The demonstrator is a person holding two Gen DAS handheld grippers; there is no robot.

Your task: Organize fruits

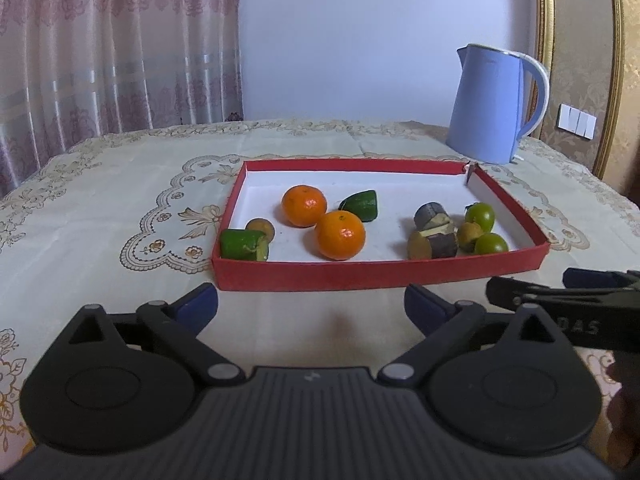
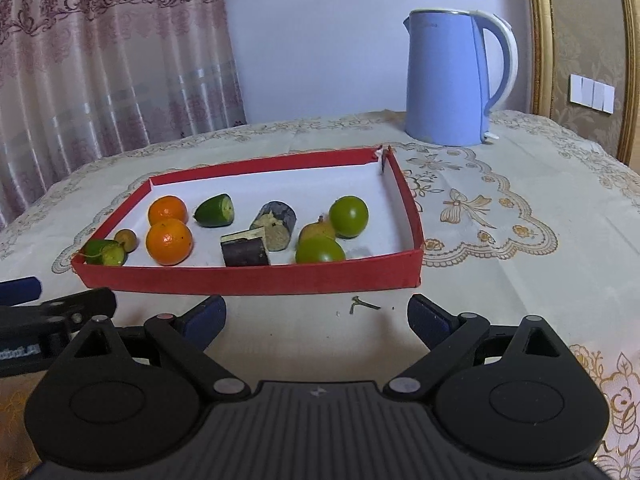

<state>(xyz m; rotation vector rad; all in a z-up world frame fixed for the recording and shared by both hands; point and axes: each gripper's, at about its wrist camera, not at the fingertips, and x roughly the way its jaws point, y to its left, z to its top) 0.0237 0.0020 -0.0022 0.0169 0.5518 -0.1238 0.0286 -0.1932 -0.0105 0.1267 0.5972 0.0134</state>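
Note:
A shallow red tray (image 1: 376,276) (image 2: 248,278) with a white floor lies on the tablecloth. Inside it are two oranges (image 1: 340,235) (image 2: 169,241), two green cucumber pieces (image 1: 242,245) (image 2: 215,211), two dark eggplant pieces (image 1: 442,244) (image 2: 245,249), two green round fruits (image 1: 491,244) (image 2: 349,217) and small brownish fruits (image 1: 261,229) (image 2: 317,230). My left gripper (image 1: 311,307) stands open just before the tray's near wall, nothing between its blue pads. Open too, my right gripper (image 2: 317,314) hovers before the tray's near right part, with nothing in it.
A blue electric kettle (image 1: 490,104) (image 2: 450,78) stands behind the tray's far right corner. A small green stem (image 2: 362,304) lies on the cloth by the tray's near wall. Curtains hang at the back left, and a gold-framed wall with a switch plate (image 2: 592,94) is at the right.

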